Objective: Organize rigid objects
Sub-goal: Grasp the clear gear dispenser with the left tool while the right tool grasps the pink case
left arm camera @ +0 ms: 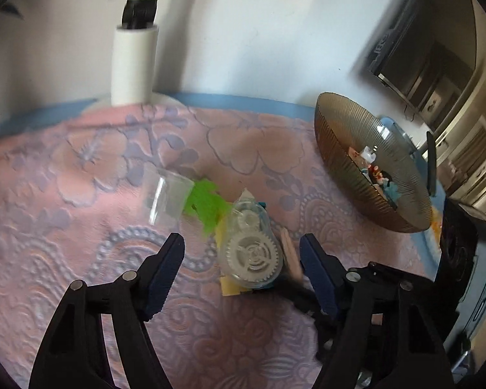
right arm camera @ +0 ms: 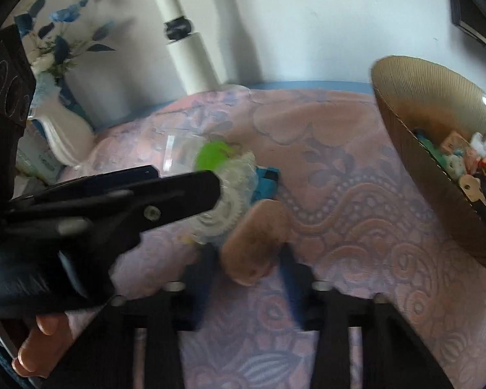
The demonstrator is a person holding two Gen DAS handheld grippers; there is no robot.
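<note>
Clamped between the two blue pads of the right gripper [right arm camera: 249, 256] is a flat tan wooden piece [right arm camera: 256, 240], seen close in the right wrist view, blurred, just above the pink embossed cloth [right arm camera: 356, 243]. Just to its left, the left gripper [left arm camera: 241, 259] is held with its jaws apart over the cloth, and a clear plastic correction-tape dispenser [left arm camera: 251, 249] with white toothed wheels is seen between the fingers, though contact with either pad is not shown. Under the dispenser a yellow piece [left arm camera: 228, 287] is partly covered, and a bright green toy [left arm camera: 205, 204] and a clear plastic cup [left arm camera: 168, 197] lying on its side are found just beyond it. Farther right, a ribbed brown bowl [left arm camera: 340, 149] is placed on the cloth, with small colourful objects gathered inside. At the far edge a white pole [left arm camera: 134, 58] is stood against the wall, and a white vase [right arm camera: 64, 136] of blue flowers is seen at far left.
</note>
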